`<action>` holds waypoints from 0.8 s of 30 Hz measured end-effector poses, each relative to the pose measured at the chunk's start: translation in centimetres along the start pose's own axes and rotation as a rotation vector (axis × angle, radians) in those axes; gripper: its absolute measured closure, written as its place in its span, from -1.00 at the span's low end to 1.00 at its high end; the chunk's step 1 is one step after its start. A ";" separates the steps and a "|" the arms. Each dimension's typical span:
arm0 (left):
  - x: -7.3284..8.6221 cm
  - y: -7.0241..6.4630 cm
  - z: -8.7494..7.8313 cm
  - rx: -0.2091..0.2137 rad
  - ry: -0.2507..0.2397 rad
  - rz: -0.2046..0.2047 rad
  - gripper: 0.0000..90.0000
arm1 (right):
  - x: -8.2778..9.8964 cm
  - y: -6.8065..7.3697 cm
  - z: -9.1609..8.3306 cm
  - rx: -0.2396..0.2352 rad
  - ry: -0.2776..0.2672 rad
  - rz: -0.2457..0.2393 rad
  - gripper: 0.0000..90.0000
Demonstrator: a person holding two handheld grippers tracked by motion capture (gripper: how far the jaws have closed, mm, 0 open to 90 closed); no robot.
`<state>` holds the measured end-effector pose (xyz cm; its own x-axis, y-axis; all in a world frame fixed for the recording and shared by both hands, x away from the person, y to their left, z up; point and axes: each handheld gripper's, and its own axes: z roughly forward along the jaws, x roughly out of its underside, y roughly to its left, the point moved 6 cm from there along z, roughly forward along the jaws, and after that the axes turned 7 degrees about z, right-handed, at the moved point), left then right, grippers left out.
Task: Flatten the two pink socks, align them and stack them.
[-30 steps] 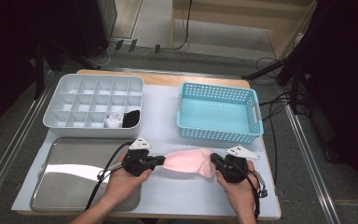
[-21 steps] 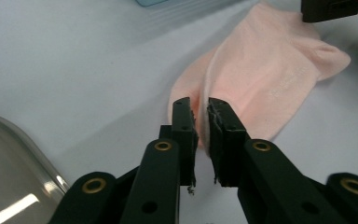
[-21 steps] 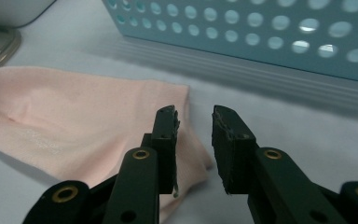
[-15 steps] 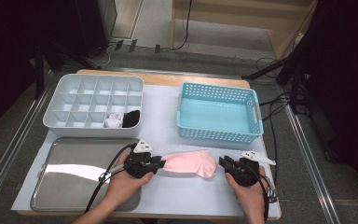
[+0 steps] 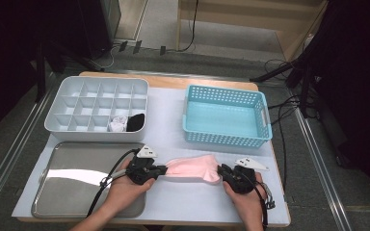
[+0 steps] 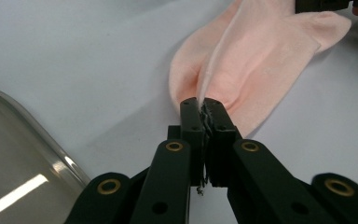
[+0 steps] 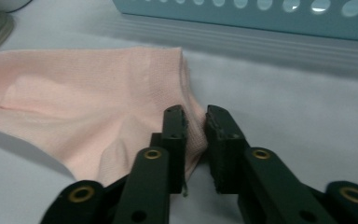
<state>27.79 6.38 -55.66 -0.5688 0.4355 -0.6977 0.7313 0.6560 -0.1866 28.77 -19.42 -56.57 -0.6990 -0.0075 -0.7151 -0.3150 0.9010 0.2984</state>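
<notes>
Just beside the sock's (image 5: 192, 168) far edge, the basket (image 5: 227, 139).

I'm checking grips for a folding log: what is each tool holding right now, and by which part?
The left tool is shut on the pink sock at its bunched end. The right tool has the other end's edge between its jaws, with a gap showing.

The high view looks forward and down over the table (image 5: 173, 202), while both gripper views sit close, facing the same pink sock (image 6: 261, 60) from opposite ends.
</notes>
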 end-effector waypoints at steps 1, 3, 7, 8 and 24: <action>0.0 -0.1 0.0 0.001 0.003 0.000 0.99 | 0.1 0.1 0.0 -0.005 0.003 0.011 0.81; 0.0 -0.1 -0.1 0.009 0.003 0.001 1.00 | 0.1 0.1 -0.2 -0.003 0.008 0.016 0.85; 0.0 -0.3 -0.3 0.037 0.008 0.011 1.00 | 0.3 0.2 -1.0 -0.013 0.027 0.024 0.87; 0.1 -0.5 -0.3 0.042 0.012 0.016 1.00 | 0.3 0.3 -1.3 -0.018 0.031 0.027 0.87; 0.0 -0.6 -0.8 -0.002 -0.049 -0.001 1.00 | 1.0 -0.6 -2.9 -0.032 -0.065 0.087 0.42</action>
<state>27.08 6.51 -54.95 -0.5502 0.4039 -0.7308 0.7299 0.6578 -0.1860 26.43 -21.17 -55.63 -0.6821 0.0994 -0.7245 -0.2761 0.8824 0.3809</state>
